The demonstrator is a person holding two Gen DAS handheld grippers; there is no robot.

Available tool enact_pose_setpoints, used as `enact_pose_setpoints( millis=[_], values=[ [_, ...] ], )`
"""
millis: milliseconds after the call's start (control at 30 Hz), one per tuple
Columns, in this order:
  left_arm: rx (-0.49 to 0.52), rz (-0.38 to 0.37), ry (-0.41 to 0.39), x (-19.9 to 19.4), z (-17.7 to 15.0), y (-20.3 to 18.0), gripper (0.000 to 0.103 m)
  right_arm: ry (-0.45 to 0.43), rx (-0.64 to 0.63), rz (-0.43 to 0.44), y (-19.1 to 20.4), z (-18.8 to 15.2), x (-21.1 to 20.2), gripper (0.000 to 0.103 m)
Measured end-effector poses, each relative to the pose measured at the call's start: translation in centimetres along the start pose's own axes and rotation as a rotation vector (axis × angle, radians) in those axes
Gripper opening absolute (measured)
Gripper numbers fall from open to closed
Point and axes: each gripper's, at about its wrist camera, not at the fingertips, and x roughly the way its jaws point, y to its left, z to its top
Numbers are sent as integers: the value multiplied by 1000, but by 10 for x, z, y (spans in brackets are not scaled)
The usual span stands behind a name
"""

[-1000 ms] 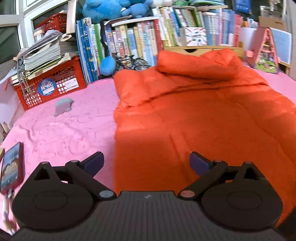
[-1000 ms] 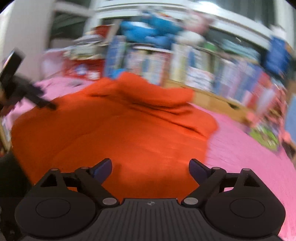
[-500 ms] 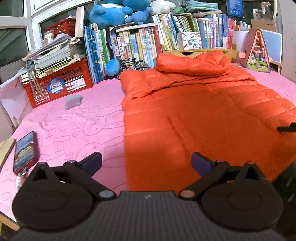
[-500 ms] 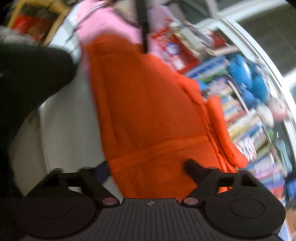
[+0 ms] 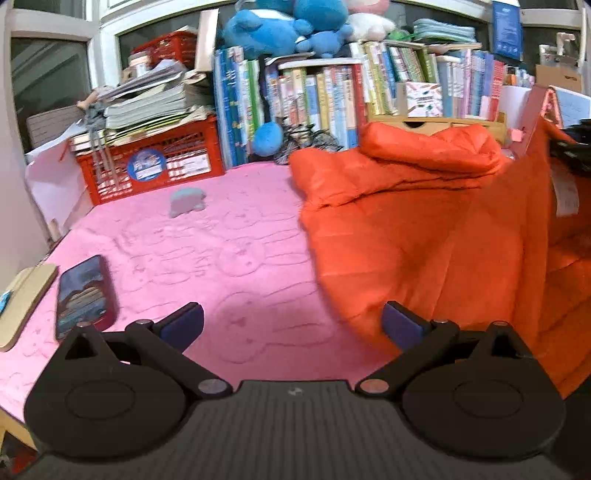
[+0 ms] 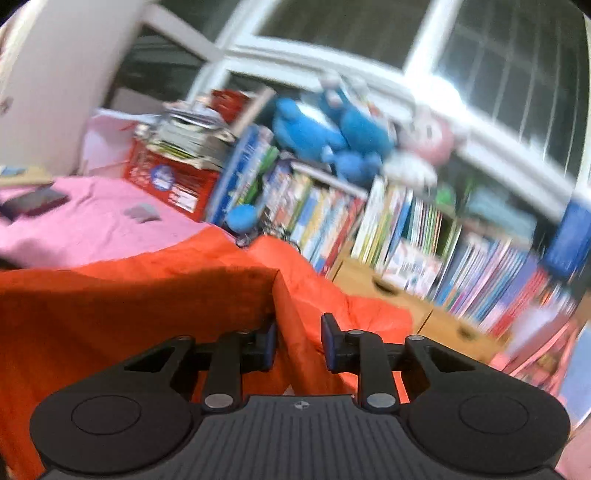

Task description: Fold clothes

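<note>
Fold in hand: your right gripper (image 6: 297,345) grips the orange jacket (image 5: 424,229), its edge apparently lifted; left gripper (image 5: 291,325) spread, holding nothing. Next: lay that edge across.

The jacket (image 5: 424,236) is plain bright orange. The cover on the desk (image 5: 207,258) is pink, embossed with faint rabbit outlines. The crate (image 5: 155,166) is red with a round blue sticker. Each tool (image 5: 291,325) (image 6: 297,343) is black with dark blue pads (image 5: 183,325). The plush toys (image 5: 280,26) are blue.
</note>
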Motion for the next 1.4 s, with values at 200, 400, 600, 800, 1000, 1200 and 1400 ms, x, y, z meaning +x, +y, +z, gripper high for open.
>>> enact_pose_setpoints(
  millis=[200, 400, 600, 800, 1000, 1200, 1400],
  values=[
    [128, -63, 87, -5, -16, -14, 103, 147, 122, 41, -15, -23, 67, 23],
    [349, -300, -15, -13, 0, -82, 103, 260, 333, 118, -37, -46, 99, 23],
    [401, -336, -129, 20, 39, -133, 103, 234, 536, 237, -80, -45, 91, 37],
    [231, -295, -153, 58, 85, -123, 103, 34, 757, 313, -168, -44, 25, 79],
    [96, -217, -99, 105, 108, -106, 103, -65, 638, 40, -220, -73, -59, 88],
    [59, -146, -46, 133, 109, -102, 103, 84, 358, 54, -186, -113, -71, 88],
    [59, -104, -62, 127, 111, -101, 103, 67, 196, 242, -131, -113, -52, 87]
  ],
)
